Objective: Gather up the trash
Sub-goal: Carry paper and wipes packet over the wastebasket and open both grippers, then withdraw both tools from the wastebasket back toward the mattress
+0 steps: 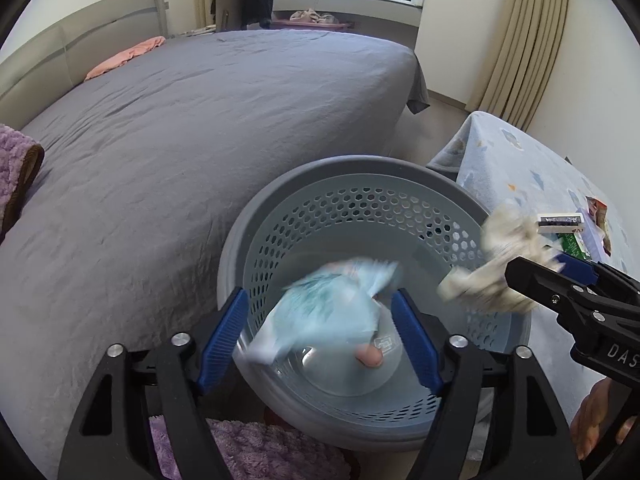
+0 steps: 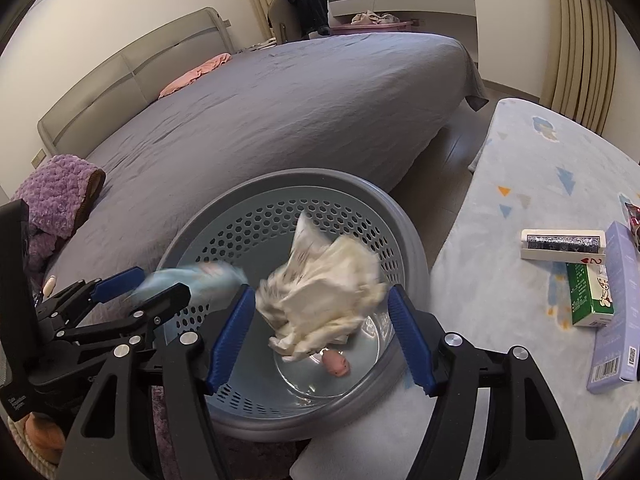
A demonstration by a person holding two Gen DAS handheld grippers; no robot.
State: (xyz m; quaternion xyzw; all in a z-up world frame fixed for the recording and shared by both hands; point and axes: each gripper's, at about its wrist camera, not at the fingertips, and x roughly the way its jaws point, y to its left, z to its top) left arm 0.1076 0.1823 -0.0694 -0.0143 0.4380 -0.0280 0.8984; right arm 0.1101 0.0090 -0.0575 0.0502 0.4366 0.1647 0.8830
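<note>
Both my tongs hang spread over the basket (image 1: 352, 184): left gripper (image 1: 320, 340) lets the blurred blue wrapper (image 1: 332, 312) fall, right gripper (image 2: 322, 336) the cream wad (image 2: 324, 300); I judge both clear the rim if I hold centred

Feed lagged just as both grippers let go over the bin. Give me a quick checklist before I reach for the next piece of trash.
1. Left gripper open: ok.
2. Right gripper open: ok.
3. Blue wrapper free of the left pads, over the bin: ok; blurred, apparently falling.
4. White crumpled paper free of the right pads, over the bin: ok; also blurred.
5. Both pieces settled at the bottom: cannot tell.
6. More trash on the table: green carton and card box remain: not ok.
</note>
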